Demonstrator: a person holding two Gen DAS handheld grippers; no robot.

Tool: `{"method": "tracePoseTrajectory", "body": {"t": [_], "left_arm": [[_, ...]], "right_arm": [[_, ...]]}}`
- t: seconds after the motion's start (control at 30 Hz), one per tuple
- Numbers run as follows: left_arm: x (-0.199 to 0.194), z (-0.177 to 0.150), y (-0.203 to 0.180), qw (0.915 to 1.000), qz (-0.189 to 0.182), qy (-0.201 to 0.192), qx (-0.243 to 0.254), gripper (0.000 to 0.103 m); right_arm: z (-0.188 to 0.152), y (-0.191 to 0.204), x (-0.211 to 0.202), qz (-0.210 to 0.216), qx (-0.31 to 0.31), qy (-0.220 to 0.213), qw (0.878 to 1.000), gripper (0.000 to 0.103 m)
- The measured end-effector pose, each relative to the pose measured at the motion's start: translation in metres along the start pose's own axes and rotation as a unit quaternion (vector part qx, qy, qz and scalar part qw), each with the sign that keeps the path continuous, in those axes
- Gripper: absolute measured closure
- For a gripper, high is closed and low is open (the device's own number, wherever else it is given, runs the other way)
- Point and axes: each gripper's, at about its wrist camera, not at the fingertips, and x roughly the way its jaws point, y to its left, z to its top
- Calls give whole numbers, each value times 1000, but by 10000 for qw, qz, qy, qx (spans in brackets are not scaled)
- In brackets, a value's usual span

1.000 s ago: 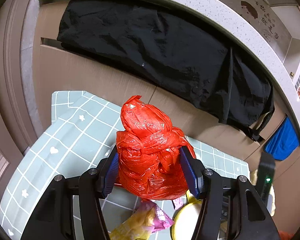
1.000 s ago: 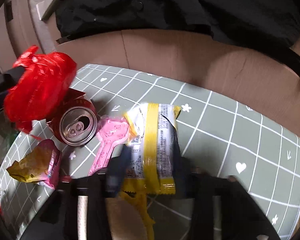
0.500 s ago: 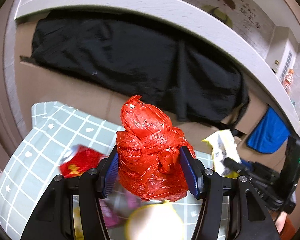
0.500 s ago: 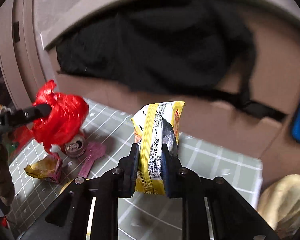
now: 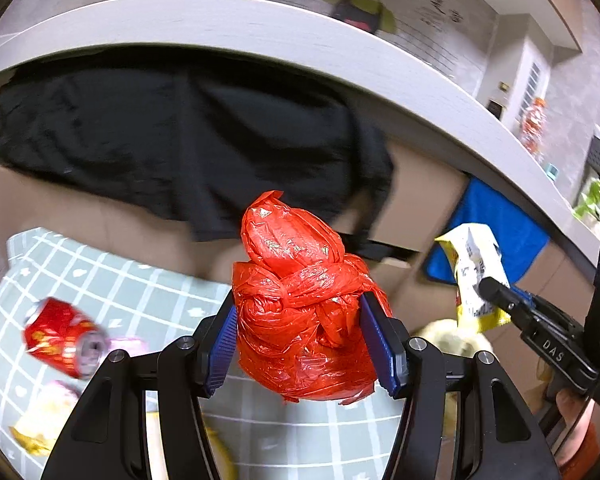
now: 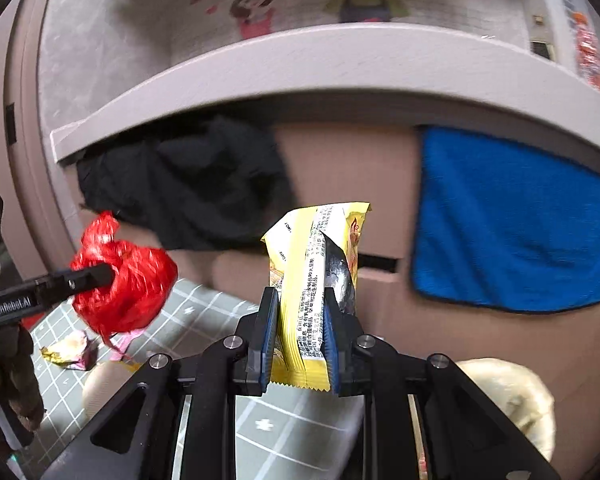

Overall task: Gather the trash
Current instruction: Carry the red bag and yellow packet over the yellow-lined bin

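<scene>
1. Left gripper [image 5: 304, 340] pinched the knotted red plastic bag [image 5: 300, 312] between its blue pads, bag held clear above the mat.
2. Right gripper [image 6: 300, 336] was clamped on a yellow snack wrapper [image 6: 316, 280], which stood upright between the pads, also off the surface.
3. Surface: grey-green mat [image 5: 140, 292] with a white grid and small heart and clover marks.
4. On the mat: red soda can [image 5: 62, 338] on its side, a pink wrapper [image 5: 130, 346] just beside it, and a crumpled yellow-pink wrapper [image 6: 70, 354] near the left edge.
5. Behind the mat: brown cardboard panel [image 6: 352, 168] under a pale curved countertop [image 5: 300, 36].
6. Black cloth [image 5: 160, 148] draped over the cardboard on the left; blue towel [image 6: 512, 220] hung on the right.
7. Wall above the counter carried cartoon figures [image 6: 256, 4], blurred.
8. Pale rounded object [image 6: 512, 396] sat low right of the mat; couldn't tell what it was.
</scene>
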Motion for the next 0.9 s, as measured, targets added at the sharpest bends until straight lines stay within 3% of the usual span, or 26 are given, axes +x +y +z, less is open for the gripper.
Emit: {"method": "tracePoseTrajectory", "body": {"t": [0.47, 0.67, 0.9], "left_arm": [[40, -29, -174, 9934, -682, 43, 917, 44], [50, -49, -218, 9893, -850, 151, 1175, 44], [65, -71, -243, 9864, -924, 347, 1318, 44]], "right_arm": [[-12, -120, -91, -757, 270, -479, 9956, 84], [-30, -155, -114, -957, 375, -474, 9936, 84], [-57, -181, -125, -1007, 611, -392, 9923, 84]]}}
